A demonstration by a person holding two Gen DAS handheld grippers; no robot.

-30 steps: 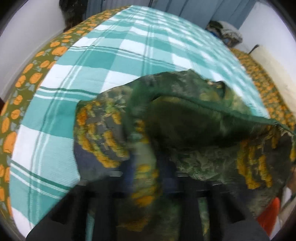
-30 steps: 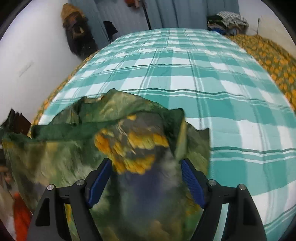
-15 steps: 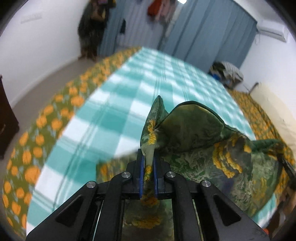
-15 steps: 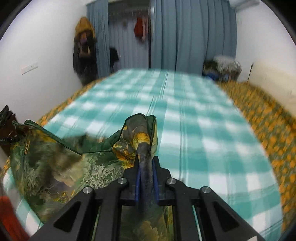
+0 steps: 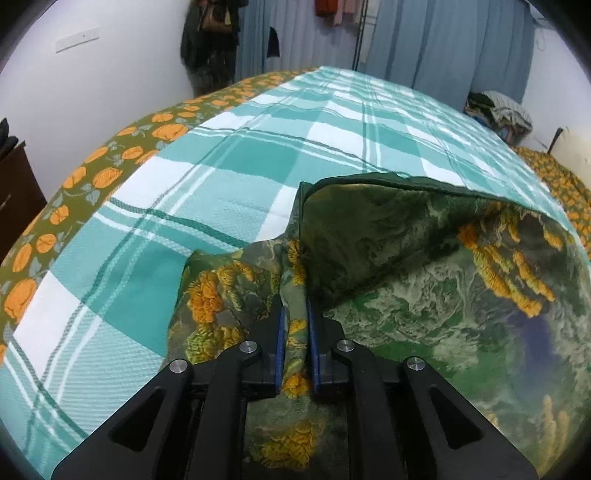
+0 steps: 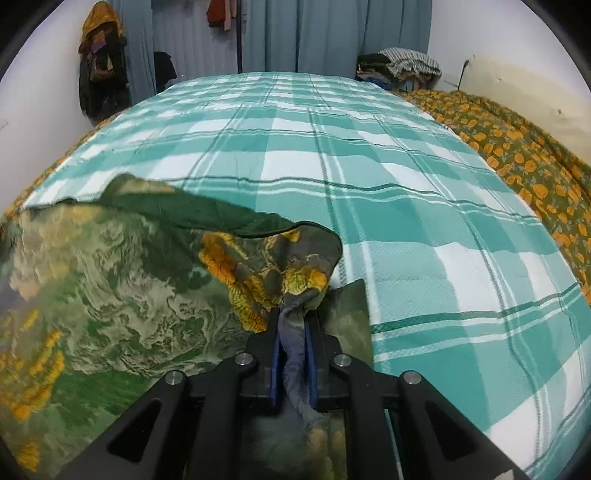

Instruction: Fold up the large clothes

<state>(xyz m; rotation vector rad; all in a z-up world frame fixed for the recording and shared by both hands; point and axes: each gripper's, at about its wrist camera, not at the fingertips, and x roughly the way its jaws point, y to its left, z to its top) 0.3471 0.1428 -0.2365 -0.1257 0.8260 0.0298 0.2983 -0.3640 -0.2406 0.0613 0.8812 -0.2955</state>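
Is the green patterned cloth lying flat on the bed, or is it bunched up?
Bunched up. The green patterned cloth billows with a raised fold, pinched by the left gripper and the right gripper.

Left wrist view close behind its fingers, angled down across the checked bedspread [image 5: 229, 155], right wrist view likewise, both sharing the green patterned cloth [image 6: 110, 295], curtains [image 6: 325, 33] beyond.

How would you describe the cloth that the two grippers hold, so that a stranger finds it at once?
Look at the bed with the teal and white checked sheet. At its near end lies a thin green cloth, pinched by the left gripper and the right gripper. Its marbled green print with yellow-orange flower clusters and a plain dark green border separates it from the olive, orange-flowered cover underneath.
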